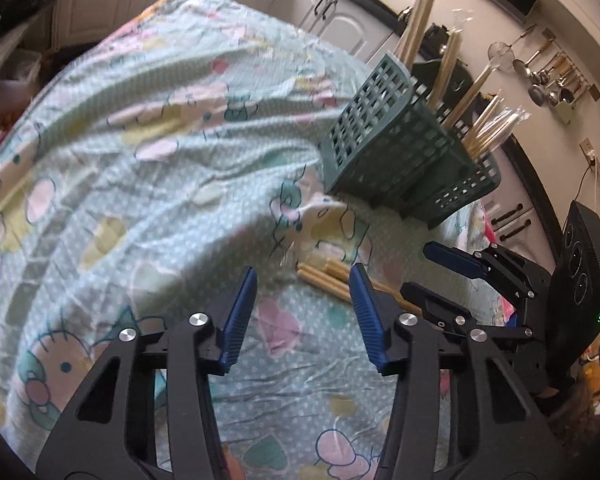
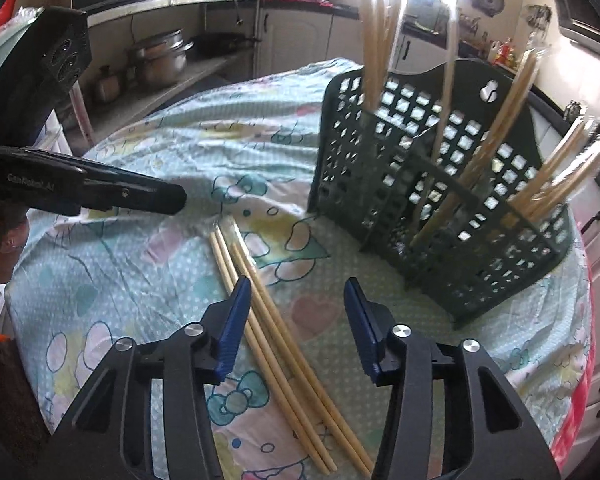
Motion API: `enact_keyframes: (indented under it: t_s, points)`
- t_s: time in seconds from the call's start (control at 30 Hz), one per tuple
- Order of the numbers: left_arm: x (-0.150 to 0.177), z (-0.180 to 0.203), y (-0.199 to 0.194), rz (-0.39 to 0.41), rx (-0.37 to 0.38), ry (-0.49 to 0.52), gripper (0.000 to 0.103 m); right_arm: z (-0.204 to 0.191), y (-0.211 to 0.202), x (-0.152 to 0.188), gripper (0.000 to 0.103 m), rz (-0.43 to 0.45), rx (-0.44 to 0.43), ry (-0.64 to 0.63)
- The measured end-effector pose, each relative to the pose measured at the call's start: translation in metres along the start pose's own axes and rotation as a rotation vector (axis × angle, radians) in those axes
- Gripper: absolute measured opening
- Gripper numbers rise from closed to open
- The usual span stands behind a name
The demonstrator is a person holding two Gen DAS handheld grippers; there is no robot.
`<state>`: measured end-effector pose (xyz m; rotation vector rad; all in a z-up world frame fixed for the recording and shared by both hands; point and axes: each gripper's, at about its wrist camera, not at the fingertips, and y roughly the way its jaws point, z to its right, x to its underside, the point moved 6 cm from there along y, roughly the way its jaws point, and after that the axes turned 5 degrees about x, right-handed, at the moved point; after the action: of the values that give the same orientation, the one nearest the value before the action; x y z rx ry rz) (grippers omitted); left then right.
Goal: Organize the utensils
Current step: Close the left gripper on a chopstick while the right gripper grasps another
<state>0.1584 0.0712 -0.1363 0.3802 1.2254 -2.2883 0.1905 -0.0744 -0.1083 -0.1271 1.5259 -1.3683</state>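
Chopsticks point(image 2: 276, 344) run partly beneath right hand-held gripper point(image 2: 298, 300), jaws apart.

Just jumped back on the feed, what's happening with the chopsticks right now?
Both hand-held grippers are open and holding nothing. The right gripper hovers over the loose pale wooden chopsticks lying on the cartoon-print cloth-covered table, seemingly lined up for a pick. The left gripper waits alongside. The dark green perforated plastic utensil basket stands behind them, with several wrapped chopstick bundles already upright in its compartments.
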Motion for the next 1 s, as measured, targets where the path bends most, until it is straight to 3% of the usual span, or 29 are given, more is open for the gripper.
enact_keyframes:
  t_s: [0.4,0.77,1.0]
  points:
    - [-0.005,-0.011,0.024,-0.045,-0.006,-0.02,0.022,-0.013,0.029,0.003,0.033,-0.081,-0.035,-0.071]
    - [-0.011,-0.013,0.036,-0.059,0.001,-0.02,0.021,-0.017,0.056,-0.01,0.033,-0.126,-0.043,-0.079]
    - [-0.013,-0.016,0.039,-0.062,0.0,-0.018,0.012,-0.02,0.065,-0.021,0.027,-0.137,-0.064,-0.066]
